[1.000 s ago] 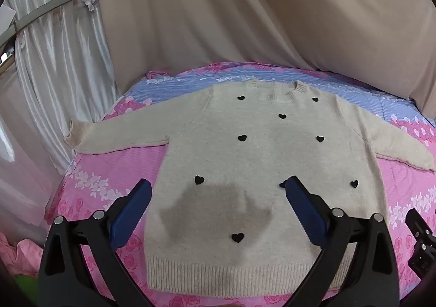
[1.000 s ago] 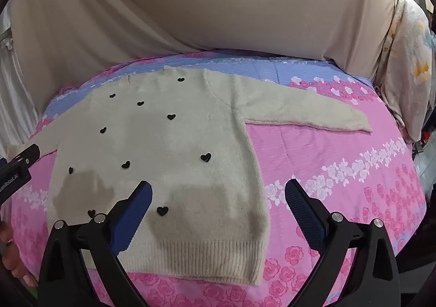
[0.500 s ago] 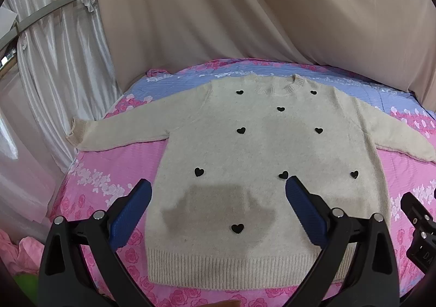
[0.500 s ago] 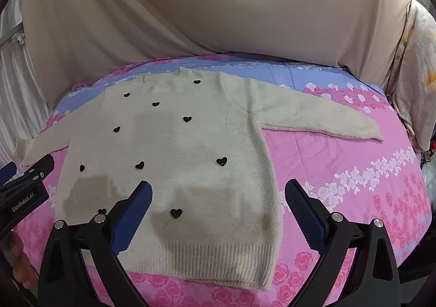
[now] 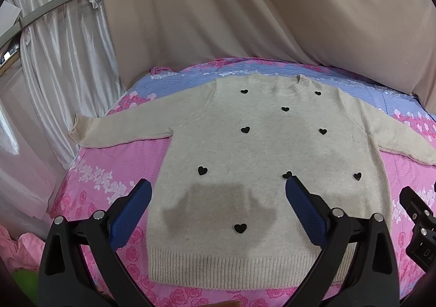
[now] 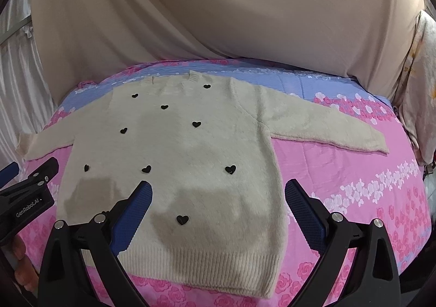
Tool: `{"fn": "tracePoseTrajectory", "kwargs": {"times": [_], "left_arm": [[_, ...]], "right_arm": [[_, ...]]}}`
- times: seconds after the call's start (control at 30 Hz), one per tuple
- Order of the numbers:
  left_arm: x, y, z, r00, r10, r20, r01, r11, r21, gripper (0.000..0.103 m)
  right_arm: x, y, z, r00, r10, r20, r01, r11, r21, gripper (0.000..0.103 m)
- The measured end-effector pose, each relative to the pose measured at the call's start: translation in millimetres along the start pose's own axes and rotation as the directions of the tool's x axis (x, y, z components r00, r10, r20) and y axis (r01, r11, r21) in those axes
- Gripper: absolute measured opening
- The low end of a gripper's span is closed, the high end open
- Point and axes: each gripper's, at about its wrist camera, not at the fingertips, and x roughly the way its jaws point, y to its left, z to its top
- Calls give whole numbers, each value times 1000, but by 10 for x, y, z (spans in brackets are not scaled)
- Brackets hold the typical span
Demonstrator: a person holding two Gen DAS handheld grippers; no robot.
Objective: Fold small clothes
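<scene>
Bed cover: under my fingers, a pink sheet printed with roses and bands of white flowers; its far part is blue.
Sweater: cream knit with small black hearts, lying flat and face up on the cover, ribbed hem towards me, collar on the blue part.
Sleeves: both spread outward, flat on the cover.
Pink cloth: bunched at the bed's near left edge.

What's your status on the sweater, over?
Left gripper open, right gripper open, both above the hem, holding nothing. Cream sweater flat on pink floral bedsheet, sleeves spread, unfolded. Nothing in the way.
</scene>
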Motion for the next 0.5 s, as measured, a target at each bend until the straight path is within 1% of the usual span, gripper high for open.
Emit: {"fn": "tracePoseTrajectory", "kwargs": {"times": [0.5], "left_arm": [[20,49,7,1000,10,0,-10,1000,-8,96]], "right_arm": [[29,56,36,1000,11,1,-11,1000,-21,96]]}}
